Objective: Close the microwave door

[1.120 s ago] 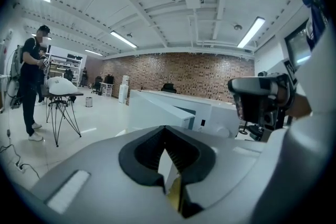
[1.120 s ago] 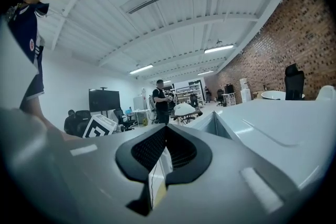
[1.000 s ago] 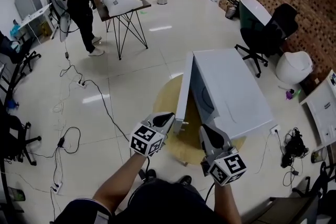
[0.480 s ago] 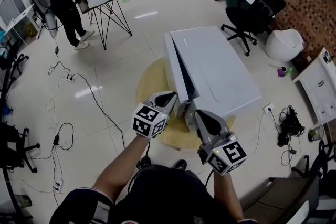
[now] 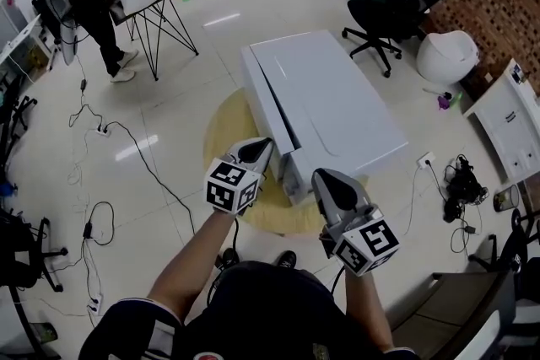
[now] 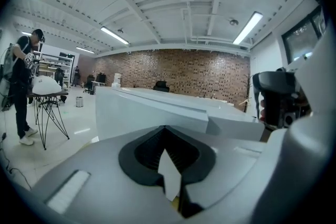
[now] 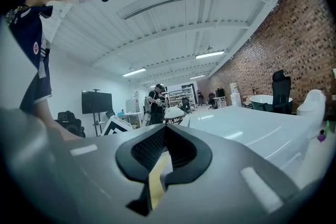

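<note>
The white microwave (image 5: 337, 101) stands just ahead of both grippers, its long side running away from them. Its door (image 5: 263, 97), nearly shut, lies along the left face, just right of the left gripper (image 5: 256, 151), which is nearer to it than the right gripper (image 5: 324, 181). The fingers of both are pressed together, holding nothing.

The head view is looking steeply down from above the person, taking in the microwave (image 5: 325, 110) on the floor and both grippers close below. The left gripper view is riding low on the left gripper (image 5: 256, 149), facing across the near microwave toward the brick wall (image 6: 178, 68). The right gripper view, on the right gripper (image 5: 325, 184), is pointing along the microwave's top toward a far standing person (image 7: 156, 99). All three views are sharing the microwave, wall and that person.
</note>
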The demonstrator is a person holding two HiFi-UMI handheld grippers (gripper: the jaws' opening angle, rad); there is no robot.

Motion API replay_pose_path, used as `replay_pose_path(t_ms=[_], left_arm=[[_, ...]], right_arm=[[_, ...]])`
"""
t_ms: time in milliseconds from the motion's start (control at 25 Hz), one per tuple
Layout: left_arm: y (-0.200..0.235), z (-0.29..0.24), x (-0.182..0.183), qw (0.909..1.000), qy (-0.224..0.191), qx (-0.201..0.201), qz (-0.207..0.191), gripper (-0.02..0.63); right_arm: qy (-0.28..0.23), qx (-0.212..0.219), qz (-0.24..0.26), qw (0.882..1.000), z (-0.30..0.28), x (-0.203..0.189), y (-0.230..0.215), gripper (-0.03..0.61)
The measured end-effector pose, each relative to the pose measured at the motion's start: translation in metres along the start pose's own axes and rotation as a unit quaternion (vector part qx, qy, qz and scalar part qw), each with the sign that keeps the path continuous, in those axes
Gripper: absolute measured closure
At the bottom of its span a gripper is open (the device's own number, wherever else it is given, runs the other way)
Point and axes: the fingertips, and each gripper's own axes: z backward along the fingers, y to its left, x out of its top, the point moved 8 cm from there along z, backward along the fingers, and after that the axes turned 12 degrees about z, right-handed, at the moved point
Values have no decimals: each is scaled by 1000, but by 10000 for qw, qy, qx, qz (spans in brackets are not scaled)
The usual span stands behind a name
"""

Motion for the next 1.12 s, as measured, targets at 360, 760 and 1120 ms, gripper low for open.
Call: replay_pose_path(t_ms=[360,760,1120], left_arm=[[-10,-20,3,9993,19,-256,286,614],[-18,6,23,9995,-64,-261,-141,607],[-25,58,69,9965,-461,-609,-328,607]], right_arm=[[27,75,-1,10000,7,-2,-15,577],[-178,210,41,9996,-22,16,-14,577],[-374,360,258,9983,-64,37,5,577]])
